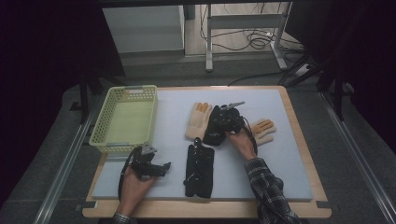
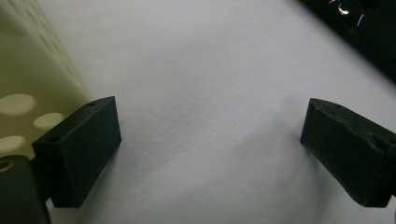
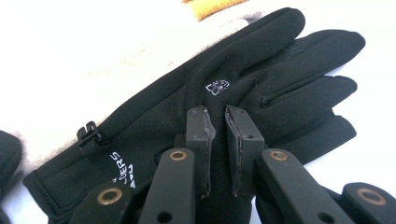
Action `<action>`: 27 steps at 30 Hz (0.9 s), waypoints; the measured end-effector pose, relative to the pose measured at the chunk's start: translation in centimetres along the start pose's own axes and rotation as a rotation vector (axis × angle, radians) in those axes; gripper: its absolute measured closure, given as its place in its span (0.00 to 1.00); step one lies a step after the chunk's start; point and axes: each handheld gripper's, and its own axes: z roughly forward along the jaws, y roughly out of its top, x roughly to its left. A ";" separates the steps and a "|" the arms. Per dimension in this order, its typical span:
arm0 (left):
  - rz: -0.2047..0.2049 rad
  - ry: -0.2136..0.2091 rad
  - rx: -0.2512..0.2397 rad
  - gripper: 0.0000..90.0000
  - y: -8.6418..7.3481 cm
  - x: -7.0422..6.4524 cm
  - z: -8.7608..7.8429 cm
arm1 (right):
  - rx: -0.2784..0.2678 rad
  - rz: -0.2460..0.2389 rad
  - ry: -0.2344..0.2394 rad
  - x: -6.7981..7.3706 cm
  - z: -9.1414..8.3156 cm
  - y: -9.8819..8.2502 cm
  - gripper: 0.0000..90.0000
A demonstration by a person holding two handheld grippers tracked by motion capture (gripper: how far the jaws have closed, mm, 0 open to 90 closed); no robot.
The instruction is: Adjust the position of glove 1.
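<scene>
A black glove (image 1: 213, 131) (image 3: 280, 60) lies on the white mat (image 1: 275, 168), partly over a cream glove (image 1: 198, 120) (image 3: 116, 46). My right gripper (image 1: 222, 125) (image 3: 215, 112) stands on its back, jaws almost together and pinching a fold of its fabric near the small white logo. A second black glove (image 1: 199, 170) (image 2: 364, 28) lies lengthwise at the front middle. My left gripper (image 1: 167, 167) (image 2: 210, 135) rests at the front left, just left of that glove, jaws wide open over bare mat with nothing between them.
A pale yellow perforated basket (image 1: 100, 123) (image 2: 28, 70) stands at the left of the mat, close to my left gripper. Another cream glove with orange fingertips (image 1: 264, 130) lies to the right of my right hand. The mat's right half is bare.
</scene>
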 end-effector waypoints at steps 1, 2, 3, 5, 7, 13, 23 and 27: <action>0.000 0.000 0.000 0.06 0.0 0.0 0.0 | -0.002 -0.003 0.001 0.0 -0.1 0.0 0.88; 0.000 0.000 0.000 0.06 0.0 0.0 0.0 | -0.009 0.004 0.003 0.0 -0.3 0.0 0.88; 0.000 0.000 0.000 0.06 0.0 0.0 0.0 | -0.019 0.007 0.007 -0.1 -0.4 0.0 0.88; 0.000 0.000 0.000 0.06 0.0 0.0 0.0 | -0.037 0.012 0.010 -0.2 -0.9 0.0 0.88; 0.000 0.000 0.000 0.06 0.0 0.0 0.0 | -0.052 0.017 0.023 -0.2 -1.6 0.1 0.88; 0.000 0.000 0.001 0.06 0.0 0.0 0.0 | -0.084 -0.004 0.059 0.6 -3.9 0.4 0.88; 0.000 0.000 0.001 0.06 0.0 0.0 0.0 | -0.148 -0.018 0.134 2.5 -8.5 0.3 0.88; 0.000 0.001 0.001 0.06 0.0 0.0 0.0 | -0.171 -0.060 0.145 4.0 -10.3 0.2 0.88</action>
